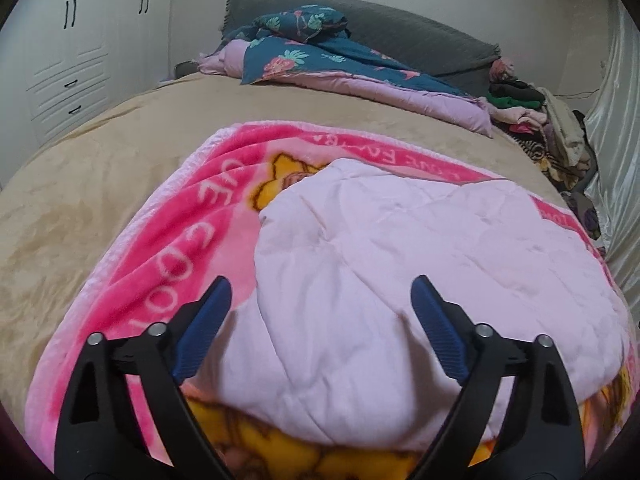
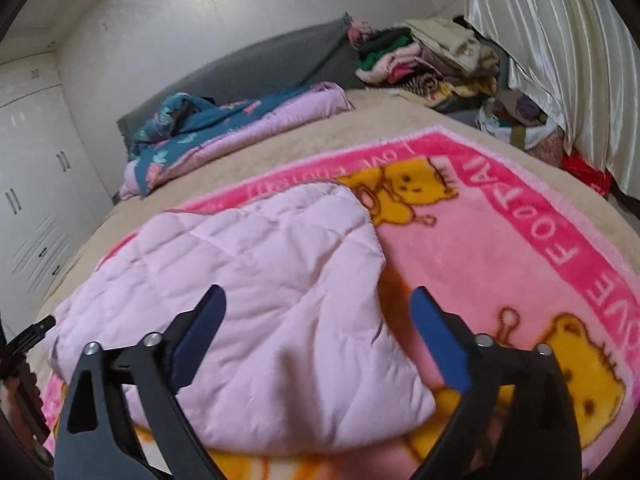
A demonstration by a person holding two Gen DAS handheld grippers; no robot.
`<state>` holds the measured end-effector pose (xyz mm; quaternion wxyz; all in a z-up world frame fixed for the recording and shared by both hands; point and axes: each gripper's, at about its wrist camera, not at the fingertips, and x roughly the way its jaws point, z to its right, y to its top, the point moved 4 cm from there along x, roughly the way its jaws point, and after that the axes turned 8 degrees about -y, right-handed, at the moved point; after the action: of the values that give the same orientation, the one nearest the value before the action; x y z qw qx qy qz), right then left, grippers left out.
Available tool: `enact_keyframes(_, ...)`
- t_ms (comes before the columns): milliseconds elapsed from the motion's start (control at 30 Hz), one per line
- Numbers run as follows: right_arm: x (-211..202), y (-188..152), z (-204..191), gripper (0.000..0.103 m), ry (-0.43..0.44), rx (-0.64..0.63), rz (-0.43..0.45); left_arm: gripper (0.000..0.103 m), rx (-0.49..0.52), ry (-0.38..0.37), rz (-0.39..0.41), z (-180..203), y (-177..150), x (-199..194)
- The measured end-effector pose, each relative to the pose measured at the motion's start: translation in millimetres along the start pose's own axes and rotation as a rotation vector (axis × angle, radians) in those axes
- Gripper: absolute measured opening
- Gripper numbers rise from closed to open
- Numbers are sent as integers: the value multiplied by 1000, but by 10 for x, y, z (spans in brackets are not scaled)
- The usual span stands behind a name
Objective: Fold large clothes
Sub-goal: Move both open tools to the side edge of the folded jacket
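Left gripper (image 1: 322, 294) spread wide, empty, above the near left part of the pale pink quilted garment (image 1: 420, 264). Garment bunched atop the pink cartoon blanket (image 1: 168, 236), probably awaiting folding. Right gripper (image 2: 318, 306) likewise wide, holding nothing, straddling the garment's right edge.

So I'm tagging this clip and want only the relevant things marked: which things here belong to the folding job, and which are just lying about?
In the job:
pale quilt
pink blanket under it
left gripper, open above the quilt
right gripper, open above the quilt

Lying about:
floral duvet
clothes pile
wardrobe
curtain
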<state>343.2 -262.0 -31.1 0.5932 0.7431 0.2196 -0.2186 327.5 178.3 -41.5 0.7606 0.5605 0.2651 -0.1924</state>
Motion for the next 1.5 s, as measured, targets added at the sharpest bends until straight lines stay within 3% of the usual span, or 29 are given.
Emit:
enact_keyframes(100,-169,-26,-25,98,14,-3,13,93,6,-4,7,33,-39,-79)
enact_keyframes(267,-328,-143,-35,99,28,9,-3,93,6,-4,2,58,-125,-163)
enact_keyframes(1000,-301,-728,110,99,-24,93,-101,93,-118,-34,-59,-88,-556,-250)
enact_keyframes(1233,-348,-834,49,99,-13,87,-107,93,-165,-91,-59,-7,-727,-360)
enact_keyframes(1500,-298,-957,123,99,1,186,-143,93,-247,-164,-63,21,-855,-316)
